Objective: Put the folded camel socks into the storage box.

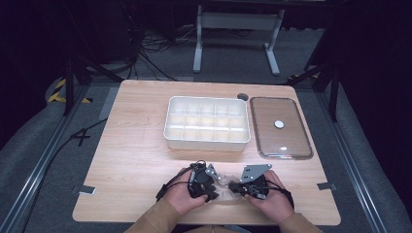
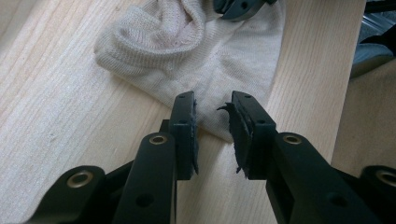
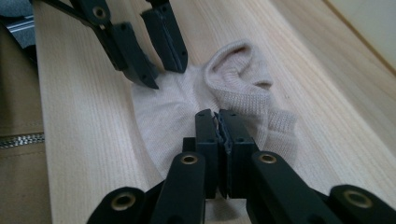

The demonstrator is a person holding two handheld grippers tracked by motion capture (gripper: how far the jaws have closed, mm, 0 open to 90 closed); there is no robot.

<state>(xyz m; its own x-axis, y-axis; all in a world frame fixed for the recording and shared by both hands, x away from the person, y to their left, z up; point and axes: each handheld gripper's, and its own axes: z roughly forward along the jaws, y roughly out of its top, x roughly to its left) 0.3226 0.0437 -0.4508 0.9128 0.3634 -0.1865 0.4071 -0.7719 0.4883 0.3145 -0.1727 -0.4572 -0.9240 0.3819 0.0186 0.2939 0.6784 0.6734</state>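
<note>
wooden table, cream sock lying flat between both tongs, left tongs open at its edge, right tongs closed over it, grip unclear

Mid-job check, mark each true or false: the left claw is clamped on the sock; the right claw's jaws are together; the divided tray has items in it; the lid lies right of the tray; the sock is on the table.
1. Left claw is clamped on the sock: false, its jaws stand apart at the sock's edge.
2. Right claw has its jaws together: true.
3. The tray holds items: false, its compartments look empty.
4. The lid lies right of the tray: true.
5. The sock lies on the table: true.
</note>
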